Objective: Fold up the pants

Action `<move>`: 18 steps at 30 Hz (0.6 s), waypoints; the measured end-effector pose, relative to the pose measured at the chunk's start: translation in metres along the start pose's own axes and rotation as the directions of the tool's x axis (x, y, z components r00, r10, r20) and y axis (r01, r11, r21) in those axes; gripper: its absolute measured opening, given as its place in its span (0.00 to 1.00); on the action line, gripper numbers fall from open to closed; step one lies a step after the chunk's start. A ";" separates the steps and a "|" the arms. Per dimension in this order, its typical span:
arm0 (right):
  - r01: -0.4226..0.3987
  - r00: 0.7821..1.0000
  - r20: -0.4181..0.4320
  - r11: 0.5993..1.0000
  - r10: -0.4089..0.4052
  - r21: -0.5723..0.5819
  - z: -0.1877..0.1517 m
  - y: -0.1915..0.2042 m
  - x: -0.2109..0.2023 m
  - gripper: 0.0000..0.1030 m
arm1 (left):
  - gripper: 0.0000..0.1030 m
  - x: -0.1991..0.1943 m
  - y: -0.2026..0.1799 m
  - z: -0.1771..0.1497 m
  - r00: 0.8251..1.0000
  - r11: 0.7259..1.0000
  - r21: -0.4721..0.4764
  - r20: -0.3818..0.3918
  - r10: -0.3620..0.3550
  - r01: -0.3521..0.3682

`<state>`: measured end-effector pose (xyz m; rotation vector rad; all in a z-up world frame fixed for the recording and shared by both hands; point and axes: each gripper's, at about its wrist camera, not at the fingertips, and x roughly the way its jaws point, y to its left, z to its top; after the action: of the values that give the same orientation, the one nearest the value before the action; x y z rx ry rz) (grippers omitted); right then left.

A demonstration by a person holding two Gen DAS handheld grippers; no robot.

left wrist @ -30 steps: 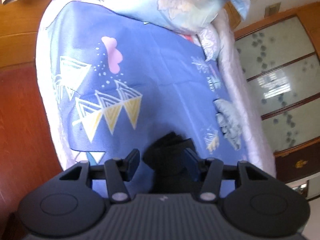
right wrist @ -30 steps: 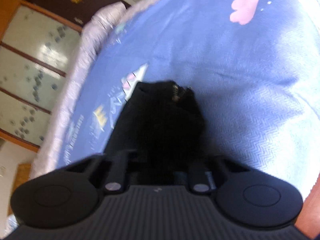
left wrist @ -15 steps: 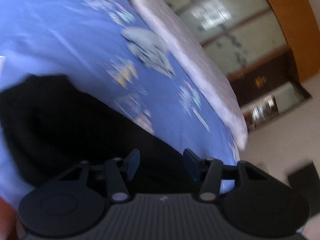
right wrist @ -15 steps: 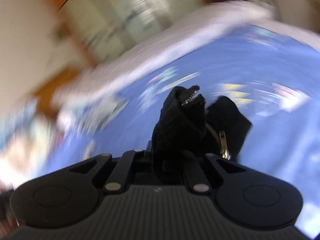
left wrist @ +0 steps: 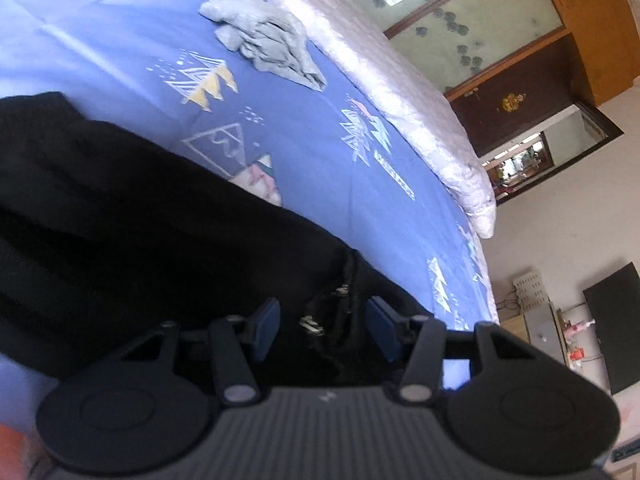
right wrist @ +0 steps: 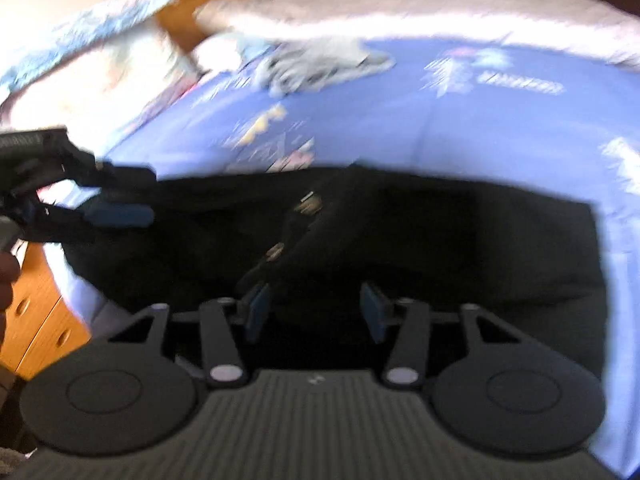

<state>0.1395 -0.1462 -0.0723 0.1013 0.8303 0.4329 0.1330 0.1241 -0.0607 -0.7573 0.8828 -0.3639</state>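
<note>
Bedroom: bed [left wrist: 400,92] with a blue patterned sheet [left wrist: 328,168] serves as the folding surface; wood-and-glass wardrobe behind, quilted pale cover along the far edge.
Pants: black pants [left wrist: 120,220] lie spread on the sheet near the bed's front edge, waist end toward both cameras; zipper and fly hardware [right wrist: 308,204] visible, so the front faces up. Looks like a lay-flat position chosen so a fold has a clean base.
Left claw: left claw [left wrist: 326,326] spread, blue pads on either side of the bunched fly area, nothing pinched. In the right wrist view it shows from the side at the waist's left end [right wrist: 116,210], low over the cloth.
Right claw: right claw [right wrist: 316,308] spread too, pads straddling dark fabric at the waistband, no grip visible. View is motion-blurred, so contact with the cloth is unclear.
Why this spacing: one claw at each end of the waist, presumably to control both corners at once and keep the garment square.
Clutter: crumpled grey garment [left wrist: 268,40] sits well apart, toward the far side of the bed; pillows [right wrist: 92,40] at the headboard. Neither is in the fold path.
Progress: judged early; pants flat, no fold made yet.
Risk: fly area is bunched, may trap a wrinkle if folded as is.
</note>
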 end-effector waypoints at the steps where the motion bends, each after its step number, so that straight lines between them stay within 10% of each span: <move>1: 0.016 1.000 0.015 1.000 -0.017 0.021 0.003 -0.009 -0.008 0.51 | 0.48 0.006 -0.006 0.000 1.000 1.000 0.012 -0.006 -0.008 0.008; 11: 0.277 0.960 -0.016 0.942 -0.279 0.188 -0.014 -0.080 -0.029 0.50 | 0.74 0.081 -0.049 -0.018 0.990 0.976 0.194 -0.081 0.113 -0.096; 18: 0.280 0.960 -0.104 0.903 -0.260 0.325 -0.043 -0.117 -0.015 0.51 | 0.66 0.112 -0.063 -0.043 0.972 0.936 0.310 -0.109 0.209 -0.167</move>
<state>0.1380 -0.2619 -0.1205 0.2884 0.9556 0.0276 0.1659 -0.0024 -0.0949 -0.3659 0.9974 -0.3728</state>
